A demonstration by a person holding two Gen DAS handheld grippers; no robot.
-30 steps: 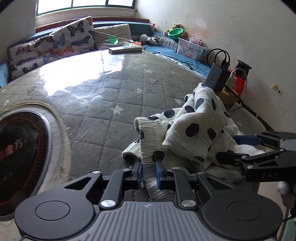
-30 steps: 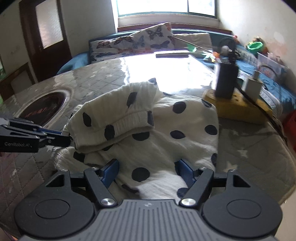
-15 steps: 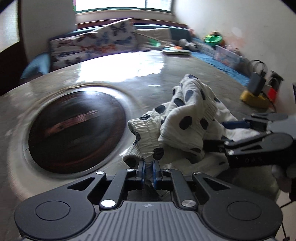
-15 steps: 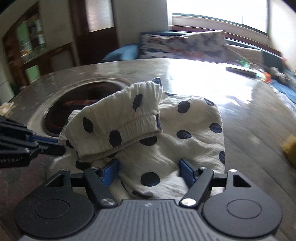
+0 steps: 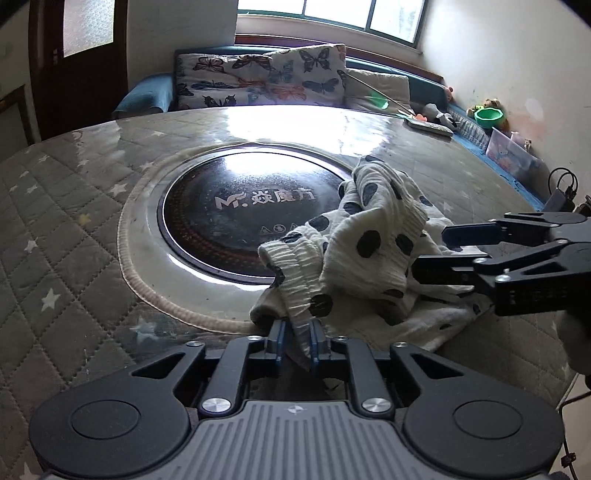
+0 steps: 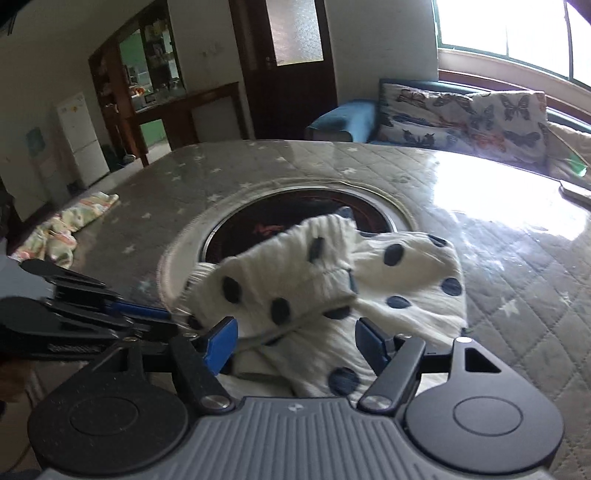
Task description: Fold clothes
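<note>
Clothes here means one white garment [image 5: 373, 254] with dark dots, lying crumpled on the surface [image 5: 74, 229], partly over the rim of the round black glass plate [image 5: 236, 214] set into it. From the left wrist view we see a grey quilted cover with small stars under a glossy sheet, glare from the window [image 5: 332, 14] washing out its far edge, and a butterfly-print cushion [image 5: 266, 81] on the bench behind. Our left gripper [image 5: 295, 341] has its fingers together, clamped on a gathered, elastic-looking edge of the garment. Our right gripper [image 5: 432, 254] reaches in from the right with its fingers apart; the lower one touches the folded-over cloth, and where the tips end behind the fabric is hard to make out. The hand behind it is cut off by the frame.

From the right wrist view we see a dark wooden door [image 6: 291, 62], a white fridge [image 6: 79, 136] far left and a patterned cloth [image 6: 62, 225] at the surface's left edge. The garment [image 6: 369, 295] is blurred here; a ribbed flap lies folded over the dotted body. Our right gripper [image 6: 295, 341] stands wide apart with cloth between its blue fingers [image 6: 221, 339], gripping nothing. Our left gripper [image 6: 162, 317] enters at the left, its tips hidden in the fabric
</note>
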